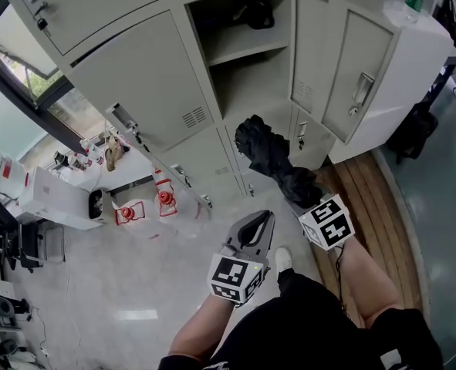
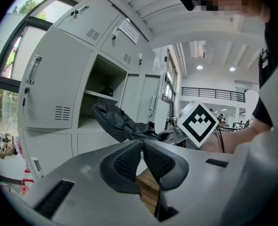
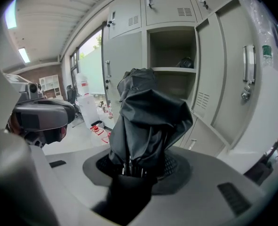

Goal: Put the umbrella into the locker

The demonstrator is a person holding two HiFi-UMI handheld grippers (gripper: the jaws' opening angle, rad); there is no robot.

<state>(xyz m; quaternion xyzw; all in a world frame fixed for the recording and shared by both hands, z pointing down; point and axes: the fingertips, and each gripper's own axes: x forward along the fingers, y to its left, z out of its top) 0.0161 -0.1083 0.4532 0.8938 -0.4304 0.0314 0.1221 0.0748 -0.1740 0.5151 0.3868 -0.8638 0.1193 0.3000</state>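
A folded black umbrella (image 1: 276, 160) points toward the open locker compartment (image 1: 251, 79), its tip just below and in front of the opening. My right gripper (image 1: 303, 197) is shut on its lower end. In the right gripper view the umbrella (image 3: 148, 121) rises from between the pads of the right gripper (image 3: 136, 166), with the open locker (image 3: 172, 74) beyond. My left gripper (image 1: 256, 228) hangs lower and to the left, shut and holding nothing. Its pads meet in the left gripper view, left gripper (image 2: 142, 157), with the umbrella (image 2: 122, 122) ahead.
The compartment has a shelf with a dark object (image 1: 256, 14) on it. Its door (image 1: 343, 64) stands open to the right, and another door (image 1: 143, 83) is to the left. Red items (image 1: 164, 199) and a white box (image 1: 58, 199) are on the floor at left. A black bag (image 1: 413, 129) is at right.
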